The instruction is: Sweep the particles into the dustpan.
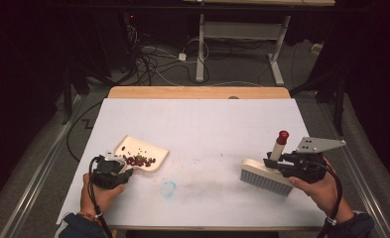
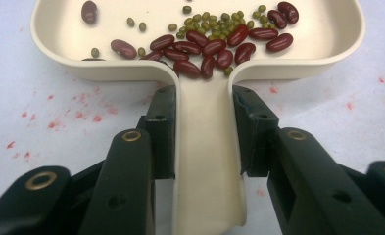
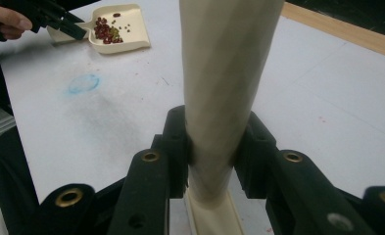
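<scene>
A cream dustpan [image 1: 142, 151] lies on the white table [image 1: 207, 119] at the front left, holding red kidney beans [image 2: 214, 46] and small green beans [image 2: 219, 19]. My left gripper [image 1: 117, 171] is shut on the dustpan's handle [image 2: 207, 147], one jaw on each side. At the front right, my right gripper [image 1: 284, 163] is shut on the cream handle [image 3: 224, 83] of a hand brush [image 1: 264, 177] with a red tip [image 1: 283, 136]; its bristles rest on the table. The dustpan [image 3: 114, 29] shows far off in the right gripper view.
A faint blue smear [image 1: 168, 188] marks the table near the front middle, with grey smudging to its right. Small red specks [image 2: 58, 117] dot the surface beside the dustpan. A wooden strip [image 1: 197, 92] runs along the far edge. Cables and desk legs stand beyond.
</scene>
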Motion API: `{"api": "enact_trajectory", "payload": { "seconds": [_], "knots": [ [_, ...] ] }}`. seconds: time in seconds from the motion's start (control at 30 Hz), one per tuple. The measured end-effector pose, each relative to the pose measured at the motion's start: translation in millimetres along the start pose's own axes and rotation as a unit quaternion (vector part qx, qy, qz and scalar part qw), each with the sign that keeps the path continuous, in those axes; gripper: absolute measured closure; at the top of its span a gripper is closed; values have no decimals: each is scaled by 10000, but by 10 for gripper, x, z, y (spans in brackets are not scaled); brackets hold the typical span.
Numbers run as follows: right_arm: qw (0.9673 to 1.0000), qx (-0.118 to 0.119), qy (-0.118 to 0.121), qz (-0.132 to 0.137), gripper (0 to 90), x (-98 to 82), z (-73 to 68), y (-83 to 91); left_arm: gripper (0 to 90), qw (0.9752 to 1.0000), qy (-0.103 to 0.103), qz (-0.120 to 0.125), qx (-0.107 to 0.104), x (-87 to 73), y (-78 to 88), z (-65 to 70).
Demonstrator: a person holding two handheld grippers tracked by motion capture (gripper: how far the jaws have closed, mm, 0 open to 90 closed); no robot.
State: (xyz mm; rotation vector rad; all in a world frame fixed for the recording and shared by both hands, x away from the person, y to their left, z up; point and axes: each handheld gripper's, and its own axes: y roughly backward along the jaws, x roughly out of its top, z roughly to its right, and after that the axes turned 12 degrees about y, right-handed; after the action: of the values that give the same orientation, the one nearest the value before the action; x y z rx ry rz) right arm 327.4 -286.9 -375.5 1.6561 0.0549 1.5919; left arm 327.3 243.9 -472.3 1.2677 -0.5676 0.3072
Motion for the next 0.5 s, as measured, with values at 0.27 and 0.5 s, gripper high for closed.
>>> {"api": "enact_trajectory", "payload": {
  "seconds": [0.27,0.5],
  "knots": [
    [10000,62,13,23,703,20,40,-70,633,9999,99,12,79,-33,-2,-27],
    [10000,42,43,60,702,30,148,-126,620,9997,205,47,114,-55,-8,-2]
  ]
}}
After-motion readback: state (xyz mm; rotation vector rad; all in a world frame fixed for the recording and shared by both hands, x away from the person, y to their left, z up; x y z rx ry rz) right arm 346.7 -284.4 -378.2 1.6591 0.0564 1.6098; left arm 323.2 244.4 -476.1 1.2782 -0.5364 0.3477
